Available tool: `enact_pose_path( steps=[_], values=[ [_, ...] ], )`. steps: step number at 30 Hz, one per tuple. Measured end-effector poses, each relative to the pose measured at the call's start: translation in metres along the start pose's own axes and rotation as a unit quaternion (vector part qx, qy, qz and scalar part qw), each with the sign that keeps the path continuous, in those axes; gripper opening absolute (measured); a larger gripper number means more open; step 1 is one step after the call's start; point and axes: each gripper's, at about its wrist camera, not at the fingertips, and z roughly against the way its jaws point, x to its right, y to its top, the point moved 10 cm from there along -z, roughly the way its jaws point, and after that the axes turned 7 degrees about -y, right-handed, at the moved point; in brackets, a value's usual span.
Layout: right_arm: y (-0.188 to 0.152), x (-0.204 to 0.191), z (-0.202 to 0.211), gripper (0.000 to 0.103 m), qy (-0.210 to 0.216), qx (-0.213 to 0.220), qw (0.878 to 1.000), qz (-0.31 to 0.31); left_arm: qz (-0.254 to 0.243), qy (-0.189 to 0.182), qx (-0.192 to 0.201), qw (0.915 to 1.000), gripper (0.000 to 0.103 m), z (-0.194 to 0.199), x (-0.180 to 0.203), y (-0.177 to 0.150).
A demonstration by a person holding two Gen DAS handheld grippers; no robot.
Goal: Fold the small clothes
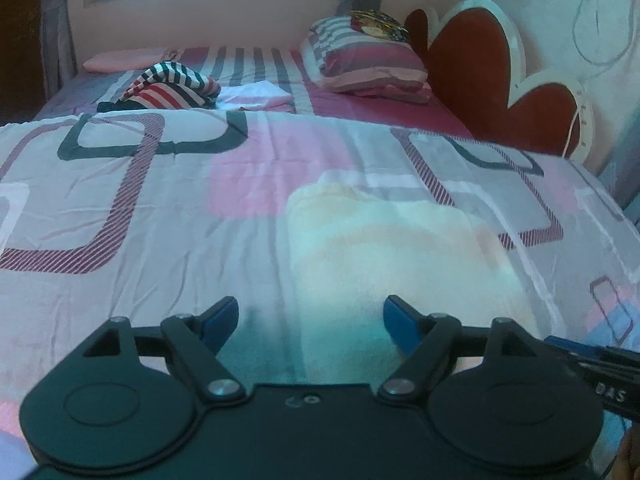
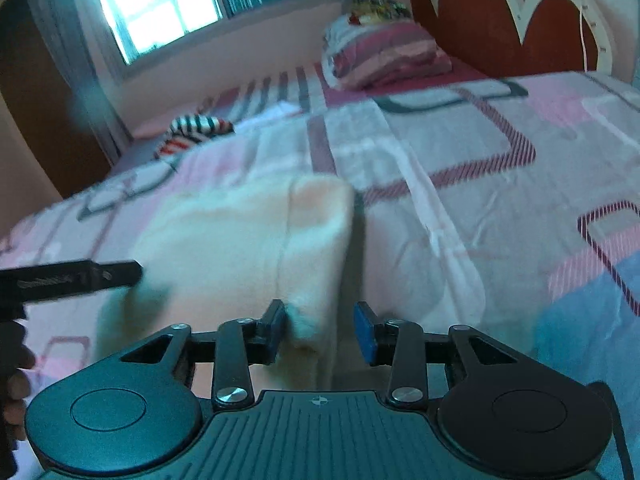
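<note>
A pale cream fleece garment (image 1: 400, 248) lies flat on the patterned bedspread (image 1: 160, 208). My left gripper (image 1: 311, 322) is open, low over the garment's near edge, holding nothing. In the right wrist view the same garment (image 2: 240, 248) lies ahead and to the left, and its near right corner sits between the blue pads. My right gripper (image 2: 322, 330) is open around that corner. The right gripper's tip (image 1: 592, 364) shows at the right edge of the left wrist view. The left gripper's finger (image 2: 76, 278) shows at the left of the right wrist view.
A striped pile of clothes (image 1: 172, 88) and a folded white cloth (image 1: 256, 94) lie farther back on the bed. Striped pillows (image 1: 368, 56) lean by the red headboard (image 1: 480, 76). A window (image 2: 160, 4) and curtains are behind.
</note>
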Motion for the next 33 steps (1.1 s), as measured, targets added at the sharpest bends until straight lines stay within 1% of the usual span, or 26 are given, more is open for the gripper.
enact_pose_path(
  steps=[3, 4, 7, 9, 12, 15, 17, 19, 21, 22, 24, 29, 33],
  values=[
    [-0.001, 0.007, -0.005, 0.038, -0.008, -0.007, 1.0, -0.017, -0.006, 0.003, -0.001, 1.0, 0.079, 0.001, 0.0, 0.0],
    [0.0, 0.007, -0.002, 0.038, -0.008, -0.006, 1.0, -0.021, -0.004, 0.003, -0.001, 1.0, 0.077, 0.004, 0.0, 0.001],
    [-0.001, -0.001, 0.019, 0.038, 0.007, 0.009, 1.0, -0.013, -0.006, -0.01, -0.003, 0.9999, 0.077, 0.017, 0.003, -0.003],
    [-0.009, -0.007, 0.031, 0.038, 0.02, 0.008, 1.0, -0.006, -0.007, -0.016, -0.008, 0.9998, 0.078, 0.023, 0.004, -0.013],
    [-0.029, -0.011, 0.037, 0.038, 0.022, -0.006, 1.0, 0.003, -0.004, -0.023, -0.022, 0.9995, 0.078, 0.025, 0.002, -0.033],
    [-0.055, -0.008, 0.032, 0.038, 0.011, -0.031, 0.999, 0.003, 0.005, -0.029, -0.045, 0.9986, 0.08, 0.021, -0.001, -0.057],
    [-0.069, -0.005, 0.03, 0.038, 0.007, -0.041, 0.999, -0.001, 0.013, -0.034, -0.05, 0.9981, 0.081, 0.02, -0.001, -0.068],
    [-0.069, -0.002, 0.036, 0.038, 0.007, -0.04, 0.999, -0.017, 0.006, -0.035, -0.049, 0.9982, 0.081, 0.026, 0.001, -0.073],
    [-0.07, -0.002, 0.046, 0.038, 0.009, -0.035, 0.999, -0.022, 0.002, -0.041, -0.056, 0.9976, 0.079, 0.033, 0.005, -0.08],
    [-0.073, -0.002, 0.049, 0.038, 0.006, -0.038, 0.999, -0.02, -0.002, -0.043, -0.059, 0.9973, 0.079, 0.035, 0.007, -0.083],
    [-0.086, -0.002, 0.049, 0.038, 0.002, -0.056, 0.998, -0.015, -0.013, -0.044, -0.063, 0.997, 0.08, 0.037, 0.01, -0.091],
    [-0.092, 0.0, 0.058, 0.038, -0.017, -0.055, 0.998, -0.024, -0.017, -0.035, -0.068, 0.9969, 0.08, 0.042, 0.011, -0.095],
    [-0.096, -0.003, 0.07, 0.038, -0.03, -0.045, 0.998, -0.026, -0.02, -0.024, -0.063, 0.9975, 0.08, 0.046, 0.012, -0.097]
  ],
)
